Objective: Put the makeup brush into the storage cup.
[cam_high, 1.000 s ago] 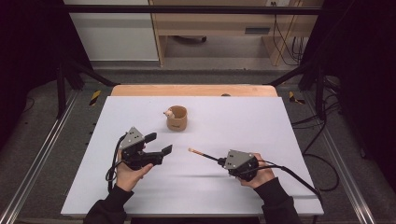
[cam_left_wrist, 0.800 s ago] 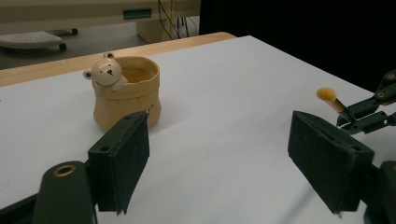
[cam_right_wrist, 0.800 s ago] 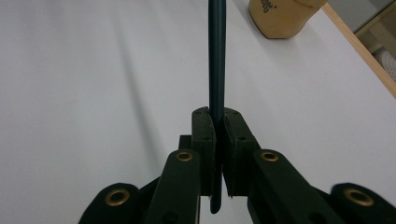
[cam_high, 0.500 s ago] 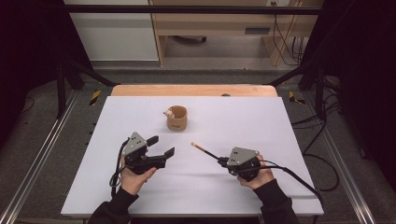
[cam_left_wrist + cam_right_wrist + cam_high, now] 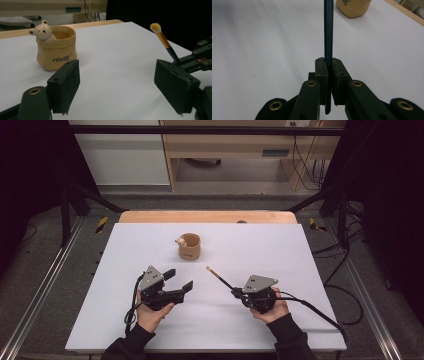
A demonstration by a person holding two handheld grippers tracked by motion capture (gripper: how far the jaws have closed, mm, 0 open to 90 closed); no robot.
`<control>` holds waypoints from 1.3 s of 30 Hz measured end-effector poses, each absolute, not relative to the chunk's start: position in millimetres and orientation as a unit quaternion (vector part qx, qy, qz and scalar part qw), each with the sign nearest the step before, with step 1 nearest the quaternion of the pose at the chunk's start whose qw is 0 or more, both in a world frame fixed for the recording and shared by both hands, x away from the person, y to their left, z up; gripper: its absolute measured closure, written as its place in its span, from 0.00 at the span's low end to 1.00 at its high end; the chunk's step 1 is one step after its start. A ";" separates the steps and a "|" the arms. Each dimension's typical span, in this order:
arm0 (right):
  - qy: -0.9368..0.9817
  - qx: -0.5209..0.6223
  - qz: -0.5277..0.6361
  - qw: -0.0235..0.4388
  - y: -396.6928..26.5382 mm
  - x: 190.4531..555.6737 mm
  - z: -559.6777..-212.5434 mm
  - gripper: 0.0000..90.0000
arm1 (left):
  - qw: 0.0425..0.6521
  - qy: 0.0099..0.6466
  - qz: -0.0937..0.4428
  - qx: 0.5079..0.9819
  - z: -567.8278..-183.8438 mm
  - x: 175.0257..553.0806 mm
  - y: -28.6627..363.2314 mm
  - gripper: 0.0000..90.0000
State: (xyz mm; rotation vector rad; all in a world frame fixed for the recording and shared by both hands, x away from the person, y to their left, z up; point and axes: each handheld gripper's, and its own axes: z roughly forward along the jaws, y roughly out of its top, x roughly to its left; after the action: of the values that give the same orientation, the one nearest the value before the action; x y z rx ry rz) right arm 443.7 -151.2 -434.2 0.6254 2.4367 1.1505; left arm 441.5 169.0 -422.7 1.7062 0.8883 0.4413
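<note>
Right hand-held gripper (image 5: 235, 293) pinches the brush (image 5: 218, 277) by its handle, bristles raised toward the surface's far edge. Left hand-held gripper (image 5: 179, 280) gapes empty. The bear pot (image 5: 189, 246) waits mid-surface; nothing's in it yet, apparently.

White table (image 5: 300, 250) with wooden far edge, grey floor (image 5: 45, 270), pale wooden furniture (image 5: 225, 145) behind, dark surroundings

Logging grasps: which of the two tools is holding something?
The right tool: shut on the brush handle. The left tool is open and empty.
</note>
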 end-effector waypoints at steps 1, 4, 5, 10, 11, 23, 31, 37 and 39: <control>0.864 0.224 0.411 0.186 -151.1 443.7 -434.2 0.94 | 0.554 0.378 0.183 0.719 -423.9 441.0 167.0 0.23; 0.861 0.226 0.416 0.186 -150.3 443.6 -434.6 0.94 | 0.558 0.380 0.185 0.714 -425.4 439.8 164.1 0.23; 0.861 0.226 0.417 0.185 -150.0 443.7 -434.8 0.94 | 0.559 0.381 0.184 0.713 -425.9 439.6 163.0 0.23; 0.860 0.233 0.417 0.181 -149.7 443.8 -434.9 0.94 | 0.562 0.386 0.178 0.709 -428.1 439.1 157.5 0.23; 0.860 0.234 0.417 0.181 -149.6 443.8 -435.0 0.94 | 0.564 0.387 0.177 0.708 -428.2 439.0 156.6 0.23; 0.854 0.244 0.423 0.180 -149.0 443.5 -434.4 0.94 | 0.581 0.392 0.168 0.693 -427.5 437.2 146.4 0.23; 0.852 0.248 0.424 0.182 -148.8 443.8 -434.4 0.94 | 0.588 0.397 0.161 0.686 -426.5 440.3 141.0 0.23; 0.850 0.252 0.424 0.183 -148.9 444.1 -434.2 0.94 | 0.594 0.396 0.153 0.684 -427.3 442.1 132.5 0.23; 0.850 0.253 0.425 0.183 -149.0 444.1 -434.0 0.94 | 0.596 0.394 0.151 0.683 -427.2 442.2 129.7 0.23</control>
State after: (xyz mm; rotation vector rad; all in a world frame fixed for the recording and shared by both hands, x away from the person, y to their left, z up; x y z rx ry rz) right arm 444.1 -149.0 -434.0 0.7135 2.3966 1.1986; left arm 442.2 129.7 -427.2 1.5871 0.9145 0.3496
